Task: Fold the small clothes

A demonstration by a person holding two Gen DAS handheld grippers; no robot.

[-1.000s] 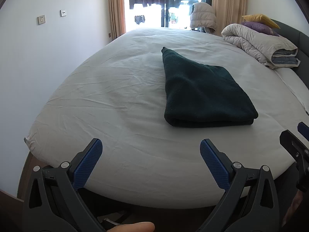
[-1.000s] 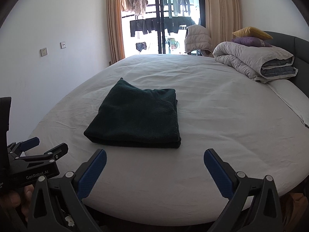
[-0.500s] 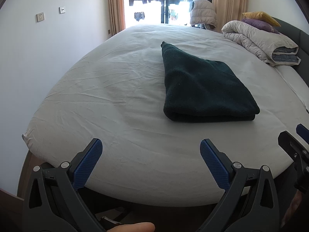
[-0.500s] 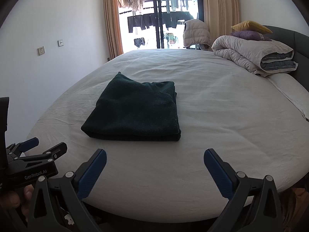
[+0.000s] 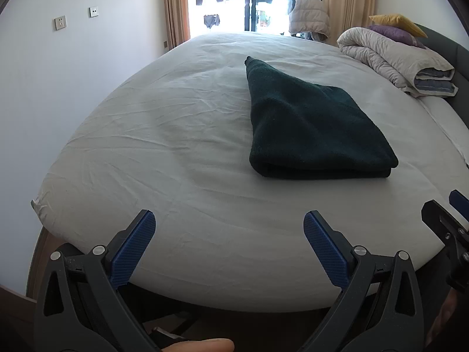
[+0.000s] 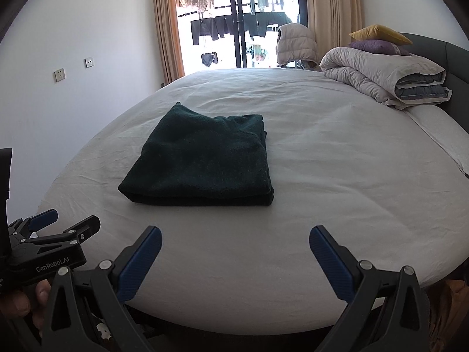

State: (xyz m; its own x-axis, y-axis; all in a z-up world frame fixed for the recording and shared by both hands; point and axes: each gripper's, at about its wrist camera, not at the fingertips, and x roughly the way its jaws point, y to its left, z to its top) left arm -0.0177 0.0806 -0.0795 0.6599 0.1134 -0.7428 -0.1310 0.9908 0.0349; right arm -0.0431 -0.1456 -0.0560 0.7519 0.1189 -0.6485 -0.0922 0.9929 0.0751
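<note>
The left gripper (image 5: 228, 228) and right gripper (image 6: 235, 243) hung spread wide and empty, short of the folded dark green garment (image 6: 202, 158) on the bed (image 6: 337, 176). Only the right view showed the garment's bunched far edge and hanging laundry (image 6: 228, 26).

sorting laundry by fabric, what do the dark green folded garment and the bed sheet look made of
Dark green folded garment: seemingly a thick knit or fleece, matte, with a fuzzy nap and bulky rounded fold edges. Bed sheet: probably thin woven cotton or a blend, matte off-white, marked by fine sharp creases.
</note>
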